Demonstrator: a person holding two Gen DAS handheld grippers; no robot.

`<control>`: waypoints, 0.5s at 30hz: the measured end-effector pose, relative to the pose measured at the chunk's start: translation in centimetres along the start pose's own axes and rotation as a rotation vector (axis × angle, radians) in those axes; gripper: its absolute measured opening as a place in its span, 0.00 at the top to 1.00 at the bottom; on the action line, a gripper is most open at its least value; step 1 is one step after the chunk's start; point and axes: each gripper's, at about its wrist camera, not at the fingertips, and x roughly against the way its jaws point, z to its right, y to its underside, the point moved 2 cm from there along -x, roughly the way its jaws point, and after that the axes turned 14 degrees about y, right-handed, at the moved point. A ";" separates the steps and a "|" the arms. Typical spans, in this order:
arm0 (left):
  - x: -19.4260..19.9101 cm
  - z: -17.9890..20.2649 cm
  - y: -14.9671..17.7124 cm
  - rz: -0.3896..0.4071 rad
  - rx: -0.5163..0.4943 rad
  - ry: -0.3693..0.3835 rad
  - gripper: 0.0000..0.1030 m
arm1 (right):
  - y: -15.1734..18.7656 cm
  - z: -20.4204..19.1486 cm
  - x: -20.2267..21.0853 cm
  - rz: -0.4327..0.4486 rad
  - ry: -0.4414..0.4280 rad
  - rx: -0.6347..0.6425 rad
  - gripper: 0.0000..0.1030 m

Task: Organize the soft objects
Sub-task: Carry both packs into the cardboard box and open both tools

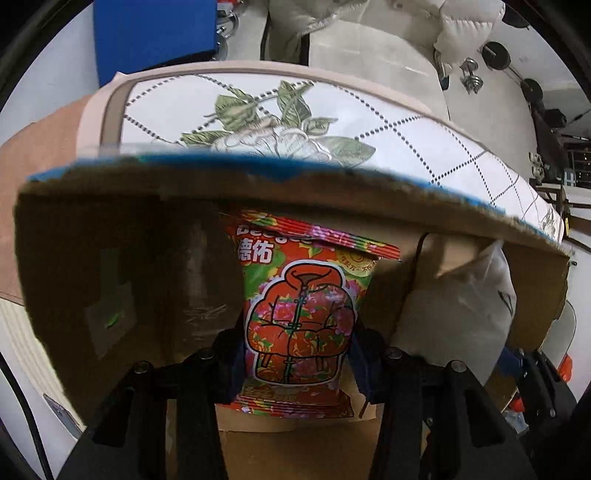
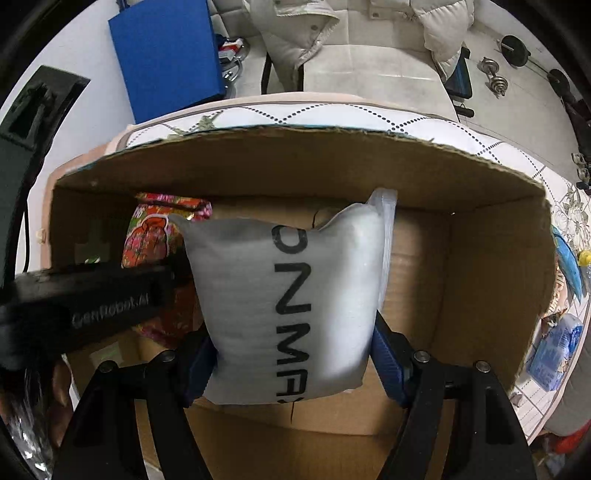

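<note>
My left gripper point(image 1: 297, 352) is shut on a red flowered soft packet point(image 1: 299, 314) and holds it inside an open cardboard box point(image 1: 110, 266). My right gripper point(image 2: 291, 354) is shut on a white soft pouch with black letters point(image 2: 291, 295), held inside the same box point(image 2: 480, 280). In the right wrist view the red packet point(image 2: 147, 240) sits left of the pouch, with the left gripper's black body point(image 2: 92, 299) in front of it. The white pouch also shows at the right of the left wrist view point(image 1: 461, 310).
The box stands on a table with a white flowered cloth point(image 1: 332, 118). A blue board point(image 2: 166, 55) and a white padded jacket point(image 2: 303, 33) lie behind. A blue packet point(image 2: 554, 350) lies on the table right of the box. Dumbbells point(image 2: 495, 77) are on the floor.
</note>
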 end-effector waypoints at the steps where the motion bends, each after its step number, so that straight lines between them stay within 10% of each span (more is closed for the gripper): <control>1: -0.1 0.1 0.0 -0.007 -0.002 -0.004 0.56 | -0.1 0.1 -0.3 -0.008 0.006 0.004 0.24; 6: 1.1 0.4 0.1 0.004 -0.021 0.020 0.16 | -0.4 0.1 -0.5 -0.021 0.019 0.016 0.00; 15: 6.9 2.5 3.7 0.168 -0.049 -0.032 0.03 | 1.8 1.5 3.9 0.069 0.056 0.000 0.00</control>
